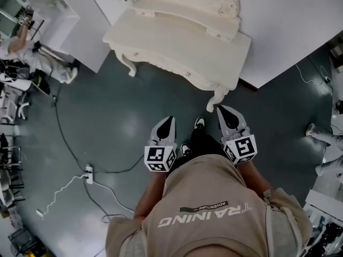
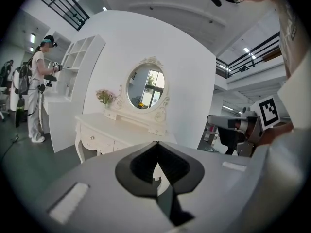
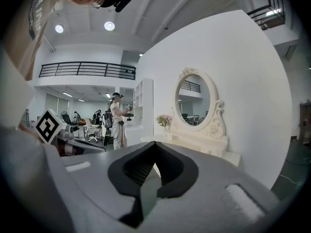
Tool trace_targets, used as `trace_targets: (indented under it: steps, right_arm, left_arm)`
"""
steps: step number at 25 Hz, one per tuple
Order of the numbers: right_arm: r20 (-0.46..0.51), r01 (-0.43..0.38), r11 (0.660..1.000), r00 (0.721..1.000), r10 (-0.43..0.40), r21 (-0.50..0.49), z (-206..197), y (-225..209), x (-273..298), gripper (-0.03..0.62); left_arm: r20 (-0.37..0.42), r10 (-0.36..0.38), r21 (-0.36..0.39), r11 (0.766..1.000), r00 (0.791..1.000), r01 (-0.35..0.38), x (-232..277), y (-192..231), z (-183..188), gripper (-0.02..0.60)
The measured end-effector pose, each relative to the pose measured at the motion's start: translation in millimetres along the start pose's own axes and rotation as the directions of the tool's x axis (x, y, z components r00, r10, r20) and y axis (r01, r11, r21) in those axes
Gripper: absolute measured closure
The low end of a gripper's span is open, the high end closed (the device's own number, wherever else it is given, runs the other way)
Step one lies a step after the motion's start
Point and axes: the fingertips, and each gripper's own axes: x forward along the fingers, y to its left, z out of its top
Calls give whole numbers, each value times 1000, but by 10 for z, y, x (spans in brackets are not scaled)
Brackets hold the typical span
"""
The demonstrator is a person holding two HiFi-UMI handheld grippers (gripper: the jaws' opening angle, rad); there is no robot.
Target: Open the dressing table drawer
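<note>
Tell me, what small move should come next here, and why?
Probably step closer to the dressing table: it stands well apart from the left hand-held gripper and right hand-held gripper, both shut and empty, and its drawer looks closed.

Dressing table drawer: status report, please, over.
Shut and empty: left gripper, right gripper. Drawer closed, untouched. Nothing blocking the way to dressing table.

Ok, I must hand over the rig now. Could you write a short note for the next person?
Left gripper: jaws shut, empty.
Right gripper: jaws shut, empty.
The cream carved dressing table with oval mirror stands ahead, touched by neither gripper. Its front drawers are closed.
Done: nothing yet.
Left: step closer, open the jaws, grip a drawer knob, pull.
</note>
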Motion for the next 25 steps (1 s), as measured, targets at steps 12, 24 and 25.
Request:
trace_targets:
  steps: [12,24,25]
  right_arm:
    - [-48,-51,994,997,56,95,-197,-366,884,592]
    - [19,-91,991,996,90,95,117,-1166,1897,592]
    - [17,-83,992,997,81,97,98,-1252,1932,592]
  left_arm:
    - [-89,-16,55,998,996,21,685,277,246,563]
    - [-66,-24,166,985,998,35,1904,510,1020,563]
    - [-70,-29,169,985,997,40,1988,498,1033,563]
